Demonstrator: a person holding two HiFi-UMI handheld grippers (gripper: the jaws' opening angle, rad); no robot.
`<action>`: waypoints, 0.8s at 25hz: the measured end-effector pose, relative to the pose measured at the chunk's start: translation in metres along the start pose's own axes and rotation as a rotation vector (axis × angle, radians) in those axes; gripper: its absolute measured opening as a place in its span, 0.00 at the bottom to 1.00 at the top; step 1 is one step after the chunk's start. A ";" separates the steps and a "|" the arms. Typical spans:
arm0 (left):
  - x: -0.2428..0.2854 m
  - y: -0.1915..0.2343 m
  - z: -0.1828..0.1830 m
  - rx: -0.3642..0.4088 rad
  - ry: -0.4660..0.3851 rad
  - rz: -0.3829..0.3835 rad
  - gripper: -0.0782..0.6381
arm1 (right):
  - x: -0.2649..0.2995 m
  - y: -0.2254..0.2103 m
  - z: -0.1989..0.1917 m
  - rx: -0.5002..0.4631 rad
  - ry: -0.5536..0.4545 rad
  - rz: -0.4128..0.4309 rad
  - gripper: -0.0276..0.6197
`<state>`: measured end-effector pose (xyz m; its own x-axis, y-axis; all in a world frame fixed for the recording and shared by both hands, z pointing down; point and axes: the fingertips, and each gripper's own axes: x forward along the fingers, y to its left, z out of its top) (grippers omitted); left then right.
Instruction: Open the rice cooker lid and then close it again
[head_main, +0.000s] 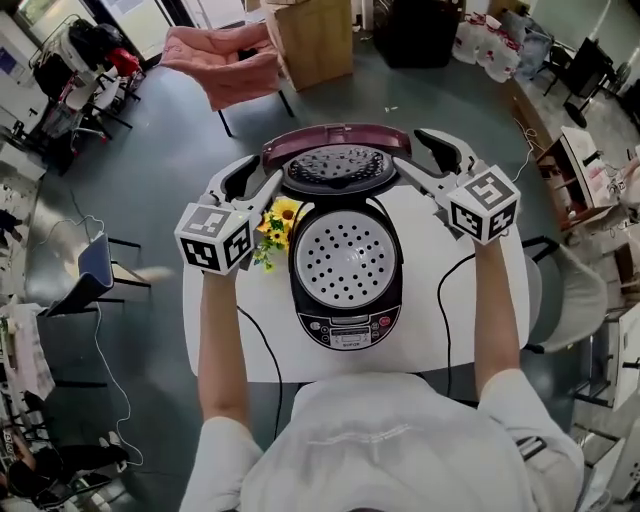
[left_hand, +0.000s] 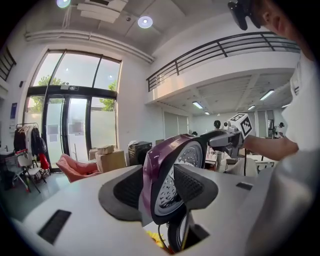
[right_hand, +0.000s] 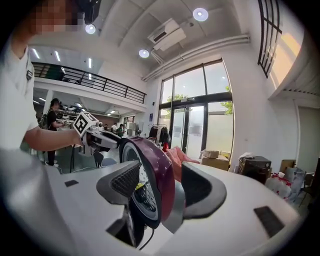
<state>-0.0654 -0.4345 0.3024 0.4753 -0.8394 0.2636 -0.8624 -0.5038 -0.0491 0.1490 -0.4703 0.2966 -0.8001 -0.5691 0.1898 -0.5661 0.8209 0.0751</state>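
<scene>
- Your left claw (head_main: 258, 180) is clamped on the left edge of the lid (head_main: 338, 140). In the left gripper view the purple rim (left_hand: 150, 170) stands between the two dark ribbed pads (left_hand: 194, 184), both close against it.
- Your right claw (head_main: 425, 160) grips the lid's opposite edge. In the right gripper view the rim (right_hand: 164, 167) fills the gap between its pads (right_hand: 121, 181) the same way.
- The lid stands raised between the two claws, its inner face turned toward you.
- Both forearms reach straight forward, bare and roughly parallel, and each marker cube (head_main: 215, 238) rides just ahead of the wrist.
- Each claw angles inward, so the two point at each other across the lid.
- The lid is a glossy purple dome, and its inner plate (head_main: 338, 168) is round, silvery and dimpled.
- The cooker (head_main: 345, 325) sits below and between the claws, nearer you. It is black and rounded, with a small panel at its near end.
- A white disc (head_main: 345, 258) full of holes lies in its open mouth.
- Yellow flowers (head_main: 275, 225) lie just under the left claw, on the white round table (head_main: 215, 330).
</scene>
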 end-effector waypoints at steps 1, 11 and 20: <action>0.002 0.001 0.001 -0.004 0.000 -0.001 0.40 | 0.004 0.000 0.001 -0.002 -0.002 0.014 0.46; 0.009 0.003 0.005 0.006 0.013 -0.098 0.41 | 0.020 0.004 0.002 -0.003 -0.008 0.075 0.42; 0.004 -0.003 0.005 -0.005 0.015 -0.158 0.41 | 0.011 0.009 -0.005 -0.020 0.020 0.041 0.38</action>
<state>-0.0603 -0.4373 0.2991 0.6024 -0.7466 0.2824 -0.7780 -0.6282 -0.0012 0.1361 -0.4690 0.3043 -0.8181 -0.5342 0.2130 -0.5289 0.8443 0.0860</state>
